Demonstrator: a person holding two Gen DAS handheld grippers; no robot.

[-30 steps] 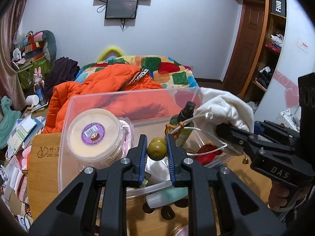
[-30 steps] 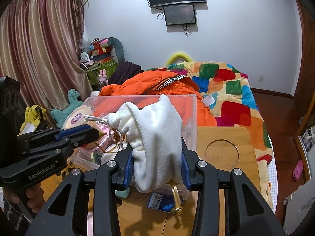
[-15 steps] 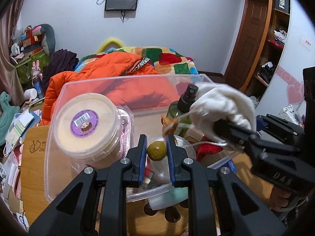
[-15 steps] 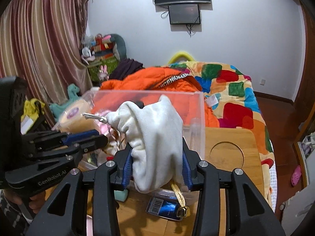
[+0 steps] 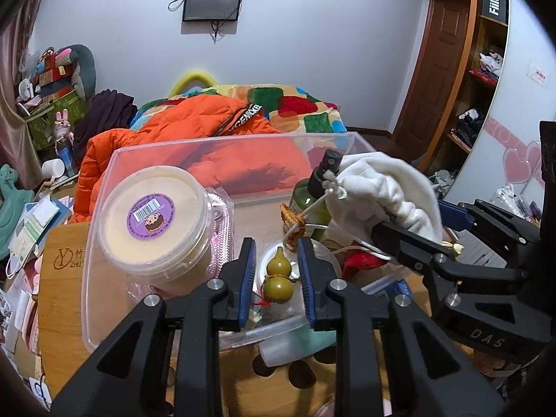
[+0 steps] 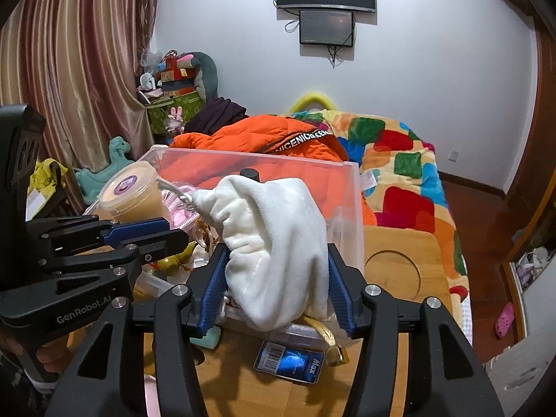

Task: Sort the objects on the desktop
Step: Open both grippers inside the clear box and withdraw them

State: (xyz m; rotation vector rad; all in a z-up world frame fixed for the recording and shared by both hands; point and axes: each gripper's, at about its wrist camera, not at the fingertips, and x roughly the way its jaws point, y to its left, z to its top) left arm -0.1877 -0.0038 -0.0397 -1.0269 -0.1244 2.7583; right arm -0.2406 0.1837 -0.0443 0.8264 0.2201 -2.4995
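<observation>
A clear plastic bin (image 5: 104, 180) (image 6: 354, 208) stands on the wooden desk. My left gripper (image 5: 277, 264) is open over the bin, its fingers apart on either side of a small green gourd charm (image 5: 277, 276) that lies inside. My right gripper (image 6: 276, 278) is shut on a white drawstring pouch (image 6: 278, 239) and holds it above the bin's near right side; the pouch also shows in the left wrist view (image 5: 385, 191). A cream tub with a purple label (image 5: 153, 219) and a green spray bottle (image 5: 318, 191) stand in the bin.
A blue card pack (image 6: 290, 365) and a mint item (image 6: 208, 337) lie on the desk (image 6: 399, 271) in front of the bin. Beyond is a bed with an orange jacket (image 5: 194, 128). Clutter lies at the left desk edge (image 5: 27, 222).
My left gripper opened and the gourd charm dropped from between its fingers into the bin. Both grippers moved closer over the bin; the right keeps hold of the pouch.
</observation>
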